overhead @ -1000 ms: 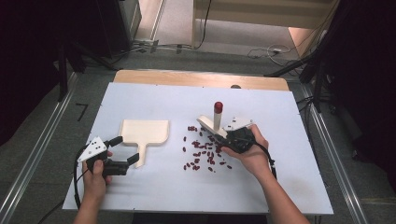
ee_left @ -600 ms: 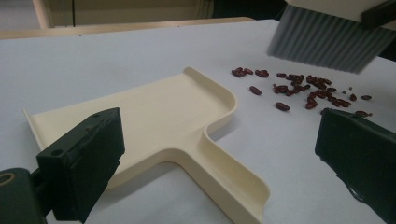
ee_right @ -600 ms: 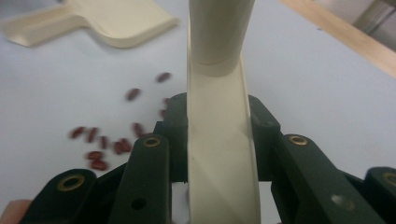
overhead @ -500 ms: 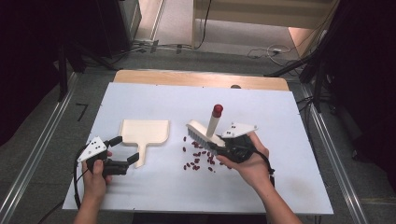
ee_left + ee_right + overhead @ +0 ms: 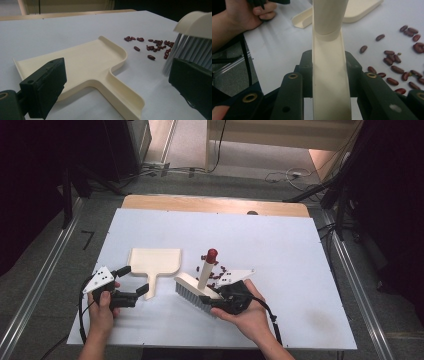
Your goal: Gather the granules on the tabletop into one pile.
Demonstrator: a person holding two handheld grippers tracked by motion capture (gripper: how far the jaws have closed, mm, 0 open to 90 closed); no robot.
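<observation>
White table top (image 5: 300, 250) with a bare wooden strip along the far edge; it sits over grey floor with metal rails on both sides. Cream dustpan (image 5: 154, 262) lies flat left of centre, handle toward the near edge. Dark red beans (image 5: 218, 272) are scattered loose on the surface just right of the dustpan, near the middle, and a faint smudge (image 5: 321, 316) marks the near right corner.

Bright overhead light on the white table (image 5: 300, 250), dark surroundings; close tongs blurred in gripper views.
</observation>
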